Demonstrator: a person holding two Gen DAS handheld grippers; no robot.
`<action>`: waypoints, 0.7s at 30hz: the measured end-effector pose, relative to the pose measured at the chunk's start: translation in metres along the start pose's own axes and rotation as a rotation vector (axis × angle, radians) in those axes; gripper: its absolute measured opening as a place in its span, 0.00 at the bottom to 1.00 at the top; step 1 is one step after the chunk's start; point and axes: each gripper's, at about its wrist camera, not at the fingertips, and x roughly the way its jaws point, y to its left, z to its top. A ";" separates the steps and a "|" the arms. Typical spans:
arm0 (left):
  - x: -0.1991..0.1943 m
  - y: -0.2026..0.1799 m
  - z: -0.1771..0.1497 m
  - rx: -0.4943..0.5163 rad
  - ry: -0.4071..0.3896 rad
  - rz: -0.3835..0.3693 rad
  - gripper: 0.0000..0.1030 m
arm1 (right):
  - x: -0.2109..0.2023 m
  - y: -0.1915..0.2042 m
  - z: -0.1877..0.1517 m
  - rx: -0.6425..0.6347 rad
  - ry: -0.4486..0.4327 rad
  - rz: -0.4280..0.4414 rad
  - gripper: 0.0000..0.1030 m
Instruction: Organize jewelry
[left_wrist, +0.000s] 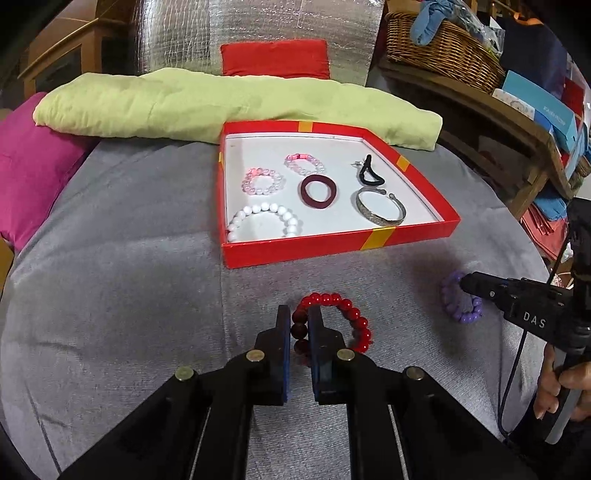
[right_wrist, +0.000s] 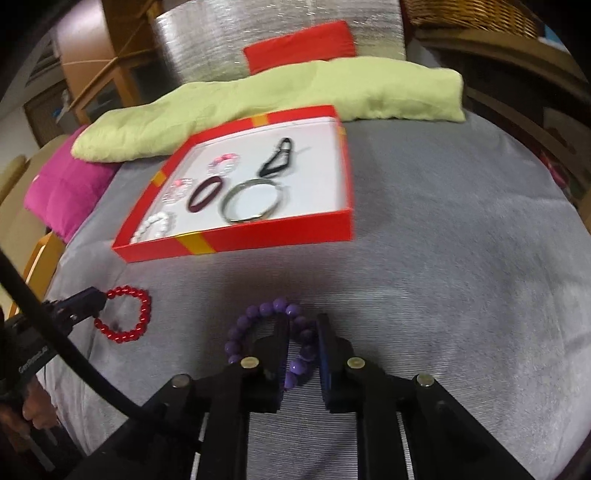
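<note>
Low in the frame, the left claw (left_wrist: 298, 325) pinches the red glossy bead bracelet (left_wrist: 334, 325); the right claw (right_wrist: 303, 332) straddles the purple bead bracelet (right_wrist: 271, 332), grip unclear. Beads look light, slick, floppy: pinch across one strand

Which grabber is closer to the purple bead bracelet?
Right. The right hand-held gripper has its fingers on either side of the purple bead bracelet. The left hand-held gripper is off to the side, closed around the red bead bracelet.
</note>
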 end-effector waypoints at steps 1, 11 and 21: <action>-0.001 0.001 0.000 0.000 -0.002 0.003 0.09 | -0.001 0.003 0.000 -0.009 -0.009 0.005 0.15; 0.001 0.006 0.001 -0.016 -0.011 0.042 0.09 | -0.016 0.005 0.004 -0.001 -0.082 0.045 0.15; 0.019 0.021 -0.004 -0.081 0.085 0.086 0.09 | -0.009 -0.015 0.005 0.086 0.017 0.085 0.35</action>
